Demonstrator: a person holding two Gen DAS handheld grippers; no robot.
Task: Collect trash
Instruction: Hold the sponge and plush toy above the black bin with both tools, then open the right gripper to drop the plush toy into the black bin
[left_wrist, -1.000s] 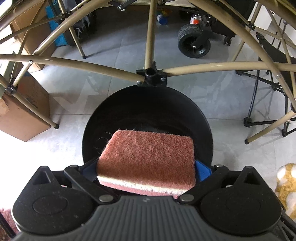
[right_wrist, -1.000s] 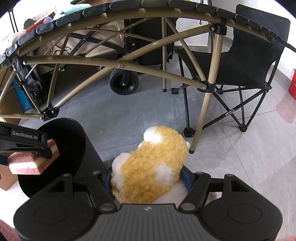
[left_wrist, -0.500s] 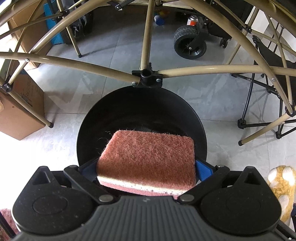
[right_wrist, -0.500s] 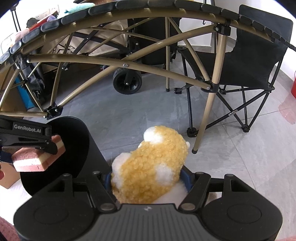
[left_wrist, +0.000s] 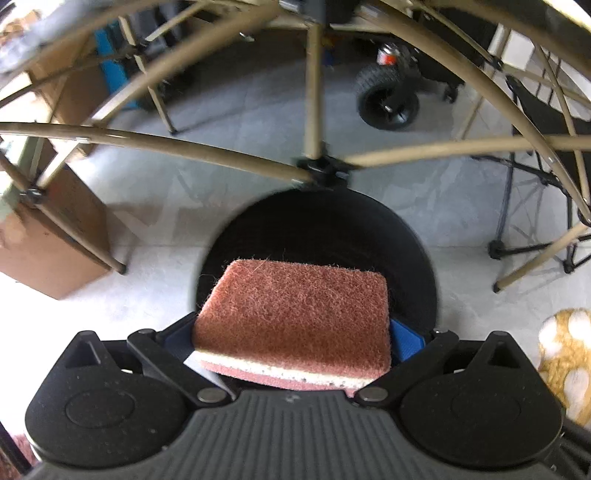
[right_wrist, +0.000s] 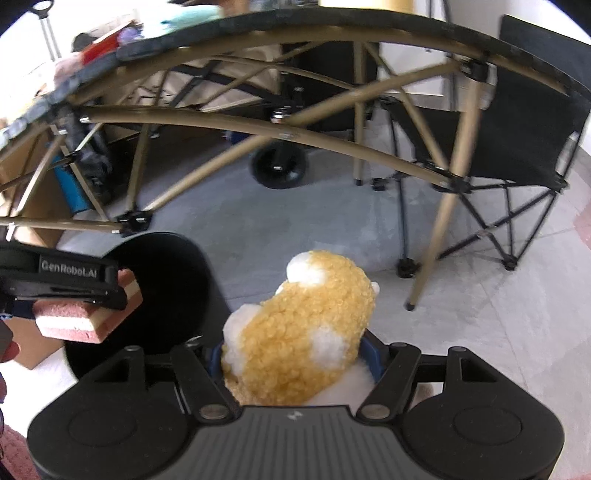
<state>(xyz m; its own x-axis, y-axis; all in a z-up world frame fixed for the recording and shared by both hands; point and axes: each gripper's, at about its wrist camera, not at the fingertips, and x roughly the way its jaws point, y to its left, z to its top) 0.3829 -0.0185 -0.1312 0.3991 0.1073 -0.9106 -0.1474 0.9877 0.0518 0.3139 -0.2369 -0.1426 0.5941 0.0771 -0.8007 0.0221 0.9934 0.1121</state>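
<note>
My left gripper (left_wrist: 293, 334) is shut on a reddish scouring sponge (left_wrist: 295, 314) with a white middle layer, held just above the near rim of a round black bin (left_wrist: 406, 243) on the floor. The right wrist view shows that same sponge (right_wrist: 88, 314) in the left gripper (right_wrist: 74, 291) over the bin (right_wrist: 173, 280) at the left. My right gripper (right_wrist: 295, 354) is shut on a fluffy yellow and white plush toy (right_wrist: 306, 325), beside the bin to its right. In the left wrist view the toy (left_wrist: 565, 354) shows at the right edge.
A folding table's tan tube frame (left_wrist: 184, 147) arches over the bin, with legs (right_wrist: 439, 229) standing on the grey tile floor. A cardboard box (left_wrist: 48, 236) sits left, a black folding chair (right_wrist: 524, 129) right, and a wheeled cart (left_wrist: 388, 99) behind.
Both views have shifted slightly and blurred. The sponge now hangs a little nearer the bin's near rim. Both grips are unchanged.
</note>
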